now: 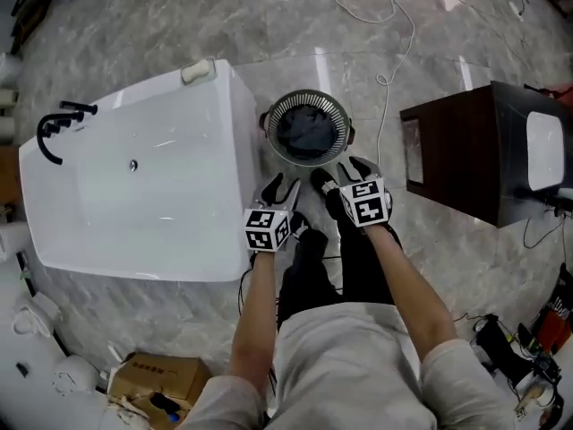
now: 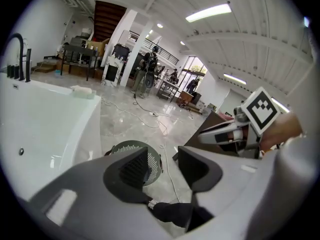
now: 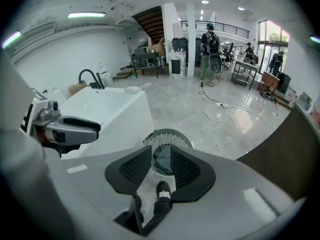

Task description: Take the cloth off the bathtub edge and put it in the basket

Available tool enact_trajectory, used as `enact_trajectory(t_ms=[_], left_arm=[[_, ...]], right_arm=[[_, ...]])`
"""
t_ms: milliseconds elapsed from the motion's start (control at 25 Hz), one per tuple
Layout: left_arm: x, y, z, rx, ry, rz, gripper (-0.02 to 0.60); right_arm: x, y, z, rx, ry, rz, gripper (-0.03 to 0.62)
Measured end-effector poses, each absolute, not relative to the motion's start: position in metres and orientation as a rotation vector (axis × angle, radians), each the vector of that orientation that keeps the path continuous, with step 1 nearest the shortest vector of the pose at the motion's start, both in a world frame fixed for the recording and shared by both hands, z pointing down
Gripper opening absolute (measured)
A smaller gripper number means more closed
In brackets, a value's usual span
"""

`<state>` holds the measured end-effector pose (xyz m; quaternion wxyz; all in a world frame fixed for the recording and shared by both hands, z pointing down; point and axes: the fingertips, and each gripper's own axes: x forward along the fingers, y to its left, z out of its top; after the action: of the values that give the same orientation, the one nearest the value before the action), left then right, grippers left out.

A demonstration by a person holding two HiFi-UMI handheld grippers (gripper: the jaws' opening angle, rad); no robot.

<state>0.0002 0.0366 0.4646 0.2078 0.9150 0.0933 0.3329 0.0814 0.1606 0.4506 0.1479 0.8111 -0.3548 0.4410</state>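
Observation:
A dark cloth (image 1: 307,134) lies bunched inside the round slatted basket (image 1: 309,106), which stands on the floor by the white bathtub's (image 1: 143,195) right end. In the head view both grippers hang in the air just short of the basket. My left gripper (image 1: 280,192) is open with nothing between its fingers. My right gripper (image 1: 344,176) has its jaws only a little apart and also empty. In the right gripper view the cloth (image 3: 162,160) in the basket (image 3: 167,136) shows through the gap of that gripper (image 3: 162,166). The left gripper (image 2: 165,166) looks past the basket (image 2: 151,160).
A dark wooden cabinet (image 1: 466,150) stands to the right of the basket. Cables (image 1: 385,25) trail over the marble floor beyond it. A black tap (image 1: 58,128) sits at the tub's far end, and a cardboard box (image 1: 152,379) lies near left. People (image 3: 210,46) stand far off.

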Motion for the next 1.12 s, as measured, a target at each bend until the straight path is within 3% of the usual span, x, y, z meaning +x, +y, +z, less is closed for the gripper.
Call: enact_trajectory(t_ms=[280, 680, 1120], left_arm=[[0.008, 0.055, 0.418, 2.549, 0.317, 0.852, 0.235], [-0.027, 0.061, 0.325, 2.539, 0.251, 0.773, 0.235], [-0.041, 0.081, 0.295, 2.660, 0.403, 0.849, 0.235]], right_arm=[[0.058, 0.172, 0.355, 2.404, -1.140, 1.176, 0.095], [0.024, 0.180, 0.283, 2.585, -1.212, 1.111, 0.095], [-0.001, 0.191, 0.301, 2.644, -1.151, 1.160, 0.095]])
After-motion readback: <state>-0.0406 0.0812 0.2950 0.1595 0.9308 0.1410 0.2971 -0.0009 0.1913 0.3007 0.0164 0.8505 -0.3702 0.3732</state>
